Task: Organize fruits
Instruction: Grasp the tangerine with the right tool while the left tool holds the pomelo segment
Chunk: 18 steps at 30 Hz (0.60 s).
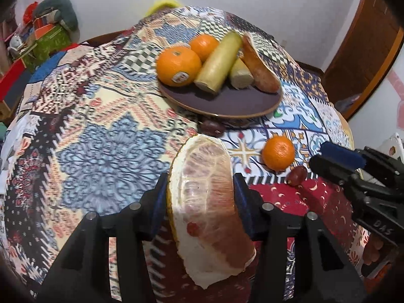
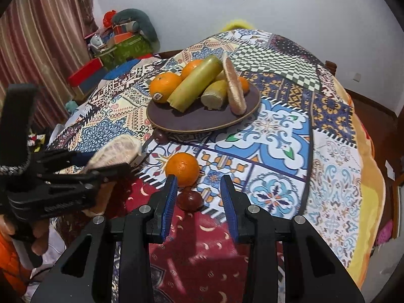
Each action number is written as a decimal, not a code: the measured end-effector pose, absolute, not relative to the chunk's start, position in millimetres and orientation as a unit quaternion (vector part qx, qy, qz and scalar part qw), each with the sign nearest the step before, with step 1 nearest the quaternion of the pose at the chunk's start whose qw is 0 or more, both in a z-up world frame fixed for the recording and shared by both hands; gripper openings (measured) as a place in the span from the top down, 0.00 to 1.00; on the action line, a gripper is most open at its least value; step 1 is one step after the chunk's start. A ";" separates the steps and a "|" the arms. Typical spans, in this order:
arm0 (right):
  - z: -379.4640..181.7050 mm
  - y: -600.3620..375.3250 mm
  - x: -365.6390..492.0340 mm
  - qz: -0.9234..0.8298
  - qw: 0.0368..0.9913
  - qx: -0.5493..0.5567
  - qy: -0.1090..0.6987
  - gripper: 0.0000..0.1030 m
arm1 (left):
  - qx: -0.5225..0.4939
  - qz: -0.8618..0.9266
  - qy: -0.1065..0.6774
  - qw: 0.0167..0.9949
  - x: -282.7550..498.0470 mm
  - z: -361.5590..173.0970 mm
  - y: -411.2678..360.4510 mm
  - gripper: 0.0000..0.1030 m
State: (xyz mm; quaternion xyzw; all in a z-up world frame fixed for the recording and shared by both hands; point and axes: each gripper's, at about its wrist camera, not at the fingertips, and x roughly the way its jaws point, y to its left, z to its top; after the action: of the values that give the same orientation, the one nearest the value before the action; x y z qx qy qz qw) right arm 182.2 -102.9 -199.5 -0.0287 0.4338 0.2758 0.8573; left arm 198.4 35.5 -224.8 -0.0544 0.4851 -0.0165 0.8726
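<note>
Left tongs (image 1: 202,202) clamp the pink peeled pomelo wedge (image 1: 209,202), short of the dark round plate (image 1: 227,106), likely its destination; right tongs (image 2: 199,202) gape near the loose small orange (image 2: 182,168).

Your plate (image 2: 176,123) sits toward the far middle of the table (image 2: 335,176), and on it lie two oranges (image 2: 165,85) at the left, two cane pieces (image 2: 194,83) in the middle and a pomelo wedge (image 2: 236,88) at the right. A grape (image 2: 160,135) rests just before the plate's near-left rim. Nearer you lies a loose orange (image 2: 182,168), another grape (image 2: 189,199) just before it — both between your right gripper's fingers (image 2: 229,202). Your left gripper (image 1: 200,202) holds a second wedge (image 1: 207,194) to their left.
</note>
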 end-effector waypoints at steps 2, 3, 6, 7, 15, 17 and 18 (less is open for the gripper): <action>-201.1 -98.8 184.1 0.280 0.854 -0.029 0.437 0.64 | -0.058 -0.013 0.481 0.875 196.8 -222.0 41.1 0.52; -201.9 -96.4 184.9 0.282 0.854 -0.029 0.437 0.60 | -0.059 -0.010 0.480 0.875 196.2 -220.8 43.4 0.52; -203.8 -89.2 185.7 0.287 0.852 -0.033 0.437 0.59 | -0.062 -0.005 0.477 0.877 194.8 -219.3 48.4 0.52; -205.0 -87.0 186.7 0.289 0.851 -0.035 0.438 0.59 | -0.063 -0.004 0.476 0.877 194.9 -219.0 49.9 0.52; -223.2 -75.6 199.5 0.297 0.834 -0.022 0.465 0.59 | -0.072 -0.004 0.473 0.878 197.2 -219.5 54.0 0.52; -226.3 -73.2 199.6 0.294 0.834 -0.026 0.466 0.59 | -0.073 -0.005 0.473 0.878 198.3 -219.4 54.4 0.52; -226.8 -72.3 199.8 0.294 0.834 -0.028 0.465 0.59 | -0.072 -0.006 0.473 0.878 198.5 -219.2 54.3 0.52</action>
State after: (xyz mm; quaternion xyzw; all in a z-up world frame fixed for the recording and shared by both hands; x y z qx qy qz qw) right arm 199.8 -72.3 -226.8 -0.0282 0.4651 0.2942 0.8345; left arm 198.5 54.3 -219.2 -0.0721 0.4730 -0.0055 0.8781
